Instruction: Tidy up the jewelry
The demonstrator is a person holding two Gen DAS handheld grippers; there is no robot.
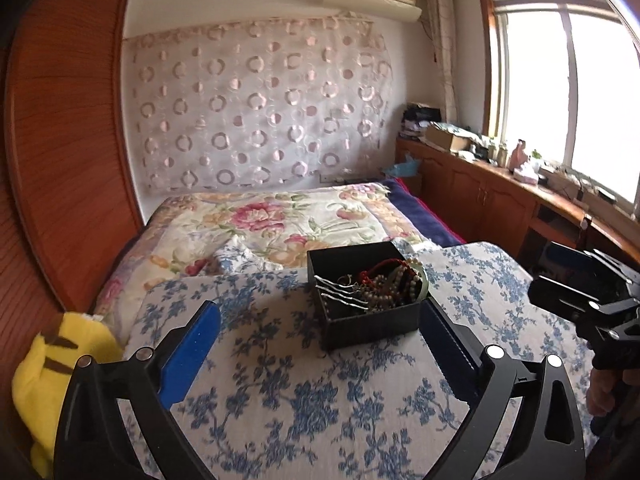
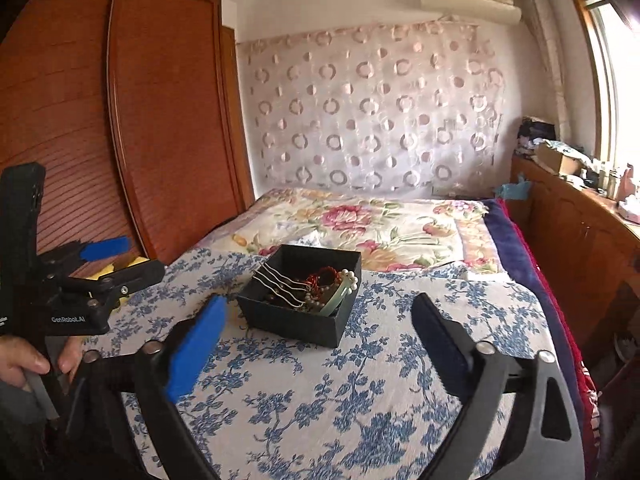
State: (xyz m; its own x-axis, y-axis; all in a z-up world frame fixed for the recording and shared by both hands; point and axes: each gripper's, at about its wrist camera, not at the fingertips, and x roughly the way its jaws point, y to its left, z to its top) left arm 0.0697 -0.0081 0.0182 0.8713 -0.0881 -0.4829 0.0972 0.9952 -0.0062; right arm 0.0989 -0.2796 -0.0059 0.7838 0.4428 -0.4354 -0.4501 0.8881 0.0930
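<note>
Seemingly the sorting is done: every piece of jewelry (image 1: 376, 284) in view lies inside the one black box (image 1: 366, 322) on the blue-flowered cloth (image 1: 280, 392), with none loose on it. Both the left claw (image 1: 320, 344) and the right claw (image 2: 320, 344) stand wide open, holding nothing, short of the box.

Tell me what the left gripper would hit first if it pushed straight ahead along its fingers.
Probably the black jewelry box. The left gripper is open and empty, aimed slightly down over the blue floral cloth, with the box just ahead.
</note>
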